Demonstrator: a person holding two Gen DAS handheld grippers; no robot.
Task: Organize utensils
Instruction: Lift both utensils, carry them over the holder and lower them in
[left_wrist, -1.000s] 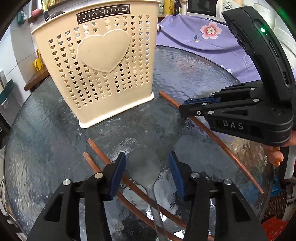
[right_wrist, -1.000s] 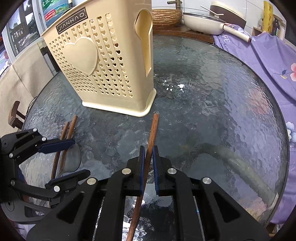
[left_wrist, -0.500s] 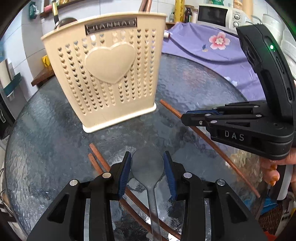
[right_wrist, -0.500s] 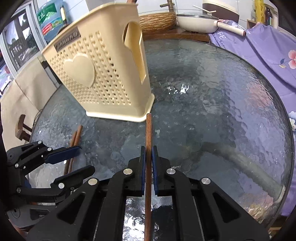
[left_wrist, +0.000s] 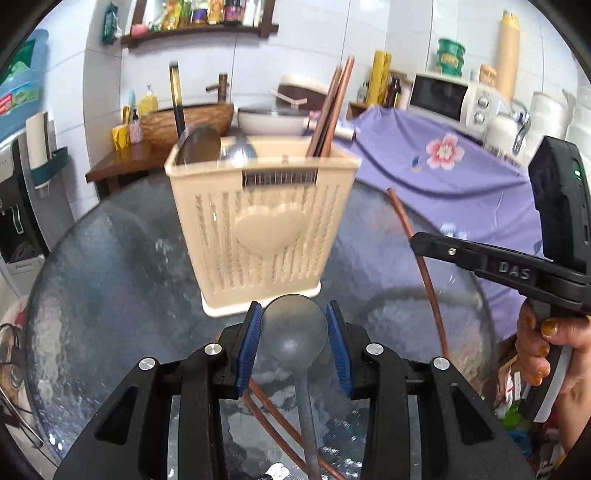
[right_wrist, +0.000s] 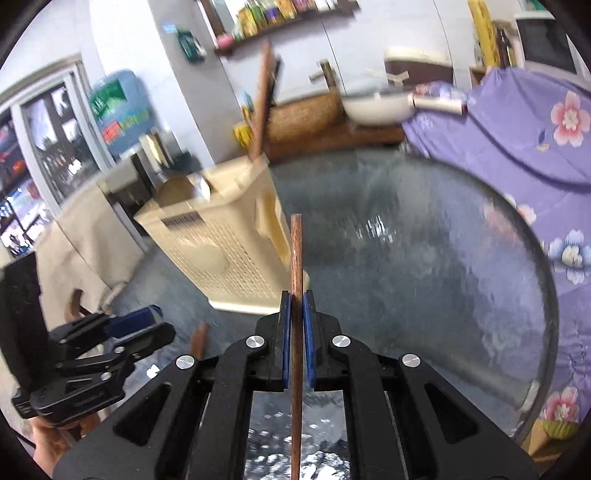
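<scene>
Carrying step: left gripper (left_wrist: 294, 332) clamped on grey metal spoon (left_wrist: 294, 329), right gripper (right_wrist: 294, 334) clamped on brown wooden chopstick (right_wrist: 296, 254), both lifted near the cream plastic heart-holed utensil basket (left_wrist: 258, 229) mid round glass tabletop (left_wrist: 110, 277); next, probably up, over the rim, drop in.

We are in a home kitchen and dining corner. White tiled walls (left_wrist: 332, 44) rise behind a wooden shelf (left_wrist: 199, 31) lined with bottles and jars. We see a microwave (left_wrist: 448, 99) by a purple flowered cloth (left_wrist: 443, 166), a white pan (left_wrist: 273, 120) beside a woven basket (left_wrist: 192, 123) on a wooden counter (left_wrist: 122, 164), and a water dispenser bottle (right_wrist: 122, 110). Nearest us, a round glass table (left_wrist: 122, 280) carries a cream utensil holder (left_wrist: 258, 236) with chopsticks and ladles standing in it.
</scene>
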